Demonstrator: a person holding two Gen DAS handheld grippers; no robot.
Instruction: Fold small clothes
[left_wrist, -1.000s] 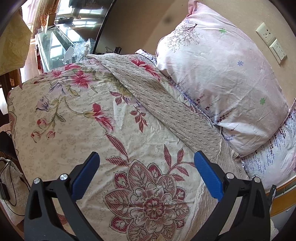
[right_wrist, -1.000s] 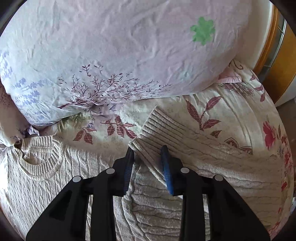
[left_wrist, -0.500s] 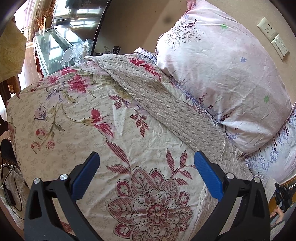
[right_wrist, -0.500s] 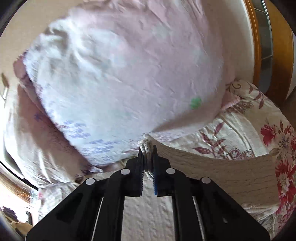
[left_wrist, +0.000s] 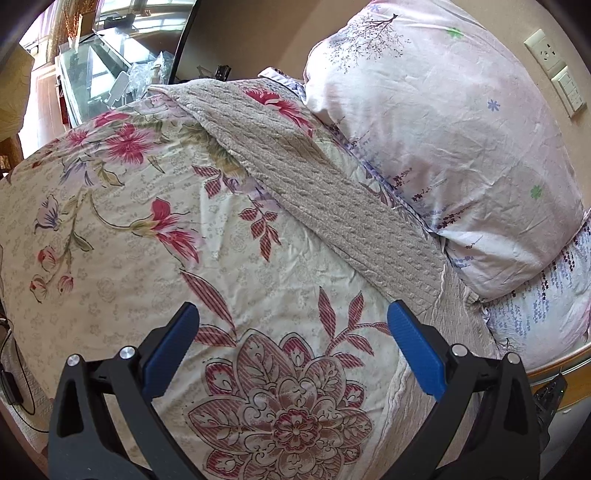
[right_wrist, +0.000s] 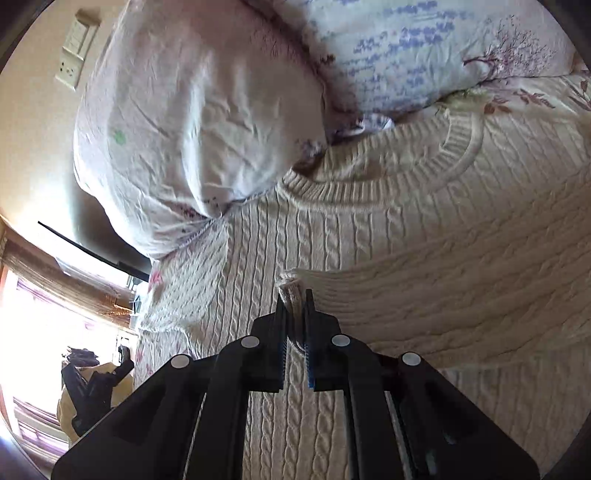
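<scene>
A cream cable-knit sweater (right_wrist: 369, 236) lies flat on the bed, its ribbed collar (right_wrist: 454, 147) toward the pillows. My right gripper (right_wrist: 294, 306) is shut on the cuff of one sleeve (right_wrist: 461, 291) and holds it over the sweater's chest. In the left wrist view the other sleeve (left_wrist: 332, 192) stretches diagonally across the floral bedspread (left_wrist: 129, 229). My left gripper (left_wrist: 291, 332) is open and empty above the bedspread, to the left of the sweater's edge.
Two pale floral pillows (left_wrist: 443, 129) lean against the wall behind the sweater and show in the right wrist view (right_wrist: 192, 122). A wall socket and switch (left_wrist: 554, 70) sit above them. A glass cabinet (left_wrist: 92, 66) stands past the bed's far end.
My right gripper closed on the sleeve cuff, lifted it and swung it over the sweater's body, the view rotating. My left gripper stayed open and shifted slightly.
</scene>
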